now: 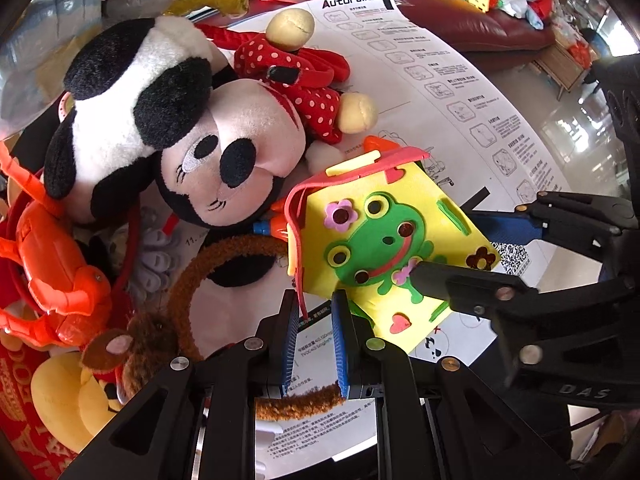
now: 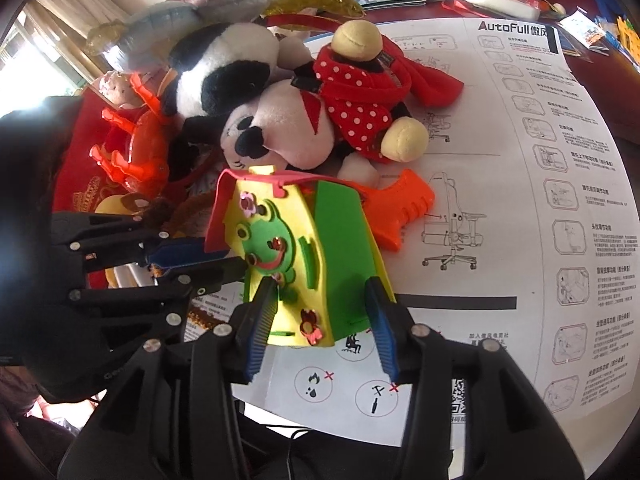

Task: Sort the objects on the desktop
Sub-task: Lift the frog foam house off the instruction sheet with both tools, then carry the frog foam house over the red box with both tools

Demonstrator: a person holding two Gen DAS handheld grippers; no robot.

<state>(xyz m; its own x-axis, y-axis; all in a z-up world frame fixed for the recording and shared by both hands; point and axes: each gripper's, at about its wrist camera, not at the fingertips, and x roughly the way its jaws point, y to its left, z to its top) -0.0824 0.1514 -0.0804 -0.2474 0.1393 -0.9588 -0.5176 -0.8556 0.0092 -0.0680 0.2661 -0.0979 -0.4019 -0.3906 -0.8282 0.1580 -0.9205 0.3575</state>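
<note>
My right hand-held gripper (image 2: 318,322) was clamped on the lower part of the yellow foam frog box (image 2: 298,264), one finger on the frog face, the other on the far side of the green panel. My left hand-held gripper (image 1: 315,340) sat just left of the box with its fingers a narrow gap apart, gripping nothing. The box stood tilted on the printed instruction sheet (image 2: 520,200) covering the counter. Plush toys (image 1: 224,160) and an orange plastic toy (image 2: 396,208) crowded behind it; bare sheet lay open to the right.
</note>
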